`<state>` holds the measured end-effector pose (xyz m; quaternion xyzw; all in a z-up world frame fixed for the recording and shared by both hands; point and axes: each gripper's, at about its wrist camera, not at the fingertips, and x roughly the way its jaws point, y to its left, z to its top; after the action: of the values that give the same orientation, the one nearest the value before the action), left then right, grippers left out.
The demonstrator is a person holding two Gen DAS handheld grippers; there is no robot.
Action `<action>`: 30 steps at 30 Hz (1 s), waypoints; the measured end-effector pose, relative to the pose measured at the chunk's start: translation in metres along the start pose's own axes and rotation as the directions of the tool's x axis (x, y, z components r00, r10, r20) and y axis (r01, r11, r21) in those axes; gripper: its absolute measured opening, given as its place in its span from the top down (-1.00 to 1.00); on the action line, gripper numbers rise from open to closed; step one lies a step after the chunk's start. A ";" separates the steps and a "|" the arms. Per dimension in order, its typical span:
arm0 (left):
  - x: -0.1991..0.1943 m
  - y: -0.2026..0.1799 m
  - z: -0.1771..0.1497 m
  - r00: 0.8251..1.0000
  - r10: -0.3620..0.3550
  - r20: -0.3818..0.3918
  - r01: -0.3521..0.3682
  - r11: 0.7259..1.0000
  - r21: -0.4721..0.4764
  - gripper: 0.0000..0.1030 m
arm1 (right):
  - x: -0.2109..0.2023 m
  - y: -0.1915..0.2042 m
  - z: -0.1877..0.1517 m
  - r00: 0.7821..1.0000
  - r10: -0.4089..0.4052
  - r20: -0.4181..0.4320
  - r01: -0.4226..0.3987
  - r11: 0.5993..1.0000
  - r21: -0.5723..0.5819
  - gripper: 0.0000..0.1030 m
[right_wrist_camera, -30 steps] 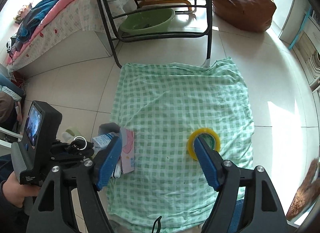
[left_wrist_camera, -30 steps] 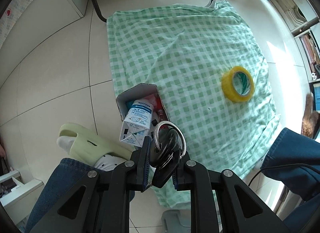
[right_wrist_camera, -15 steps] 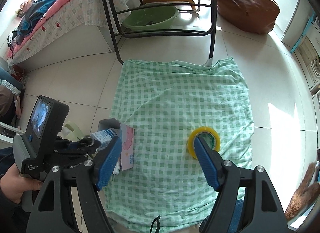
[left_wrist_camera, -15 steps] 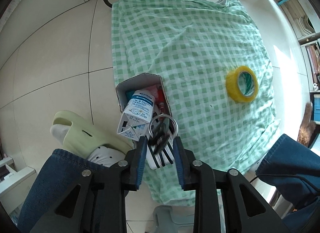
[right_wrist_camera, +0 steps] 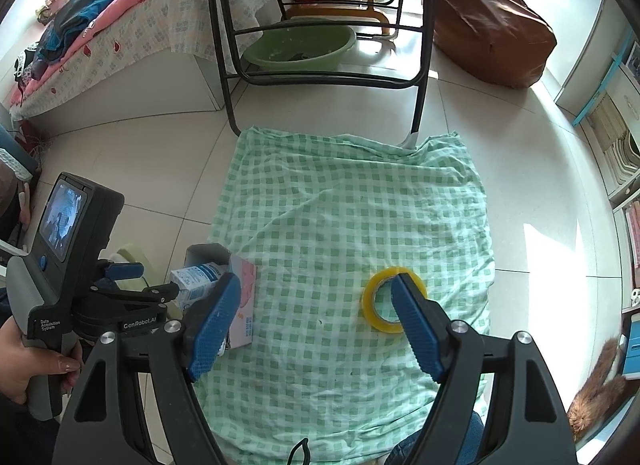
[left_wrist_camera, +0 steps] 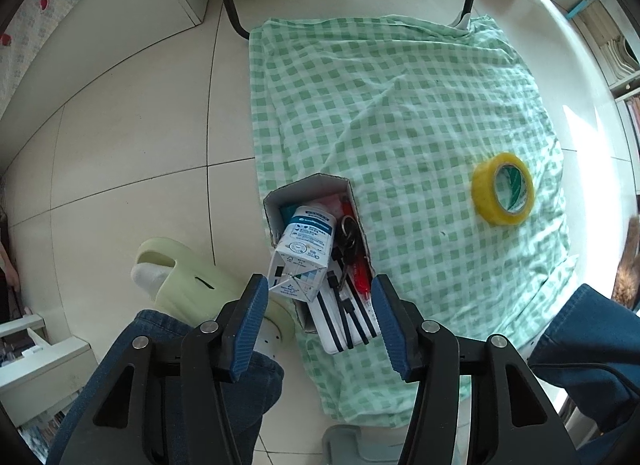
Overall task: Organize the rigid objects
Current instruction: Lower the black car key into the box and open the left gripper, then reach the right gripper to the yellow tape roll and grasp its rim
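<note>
Tape roll alone mid-cloth; box at edge.

Tape near side behind right finger, box contents under the carton hidden, carton print too small, bookshelf cut by right edge

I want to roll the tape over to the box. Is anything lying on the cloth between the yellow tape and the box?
No, only bare checked cloth lies between the yellow tape and the box, shown best in the left wrist view.
</note>
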<state>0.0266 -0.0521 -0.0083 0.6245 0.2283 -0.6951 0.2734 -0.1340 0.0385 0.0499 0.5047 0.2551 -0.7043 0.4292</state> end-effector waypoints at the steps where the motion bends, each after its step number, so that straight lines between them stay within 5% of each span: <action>1: -0.001 -0.001 0.000 1.000 0.001 0.003 -0.001 1.000 0.001 -0.01 | 0.000 0.001 0.000 1.000 0.001 0.005 -0.001 1.000 -0.004 -0.53; 13: -0.022 0.002 0.000 0.995 0.034 0.089 -0.032 0.999 -0.021 -0.01 | -0.023 0.015 0.003 0.985 -0.063 0.161 0.078 0.993 -0.090 -0.53; 20: -0.029 -0.008 0.000 0.992 0.066 0.106 -0.067 0.998 0.004 -0.01 | -0.016 0.018 -0.001 0.977 -0.111 0.182 0.136 0.982 -0.132 -0.57; 22: -0.035 -0.016 0.001 0.985 0.110 0.136 -0.114 0.993 0.020 -0.12 | -0.011 0.015 0.000 0.975 -0.114 0.189 0.139 0.982 -0.130 -0.68; 24: -0.043 -0.024 0.001 0.975 0.136 0.174 -0.143 0.989 0.029 -0.46 | -0.004 0.011 -0.001 0.969 -0.128 0.210 0.157 0.979 -0.128 -0.76; 30: -0.062 -0.043 -0.004 0.961 0.142 0.238 -0.151 0.988 0.021 -0.51 | 0.030 0.003 -0.006 0.945 -0.256 0.204 0.296 0.934 -0.201 -0.99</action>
<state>0.0054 -0.0114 0.0513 0.5579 0.1338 -0.7464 0.3372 -0.1316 0.0315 0.0204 0.3473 0.3647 -0.7649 0.4017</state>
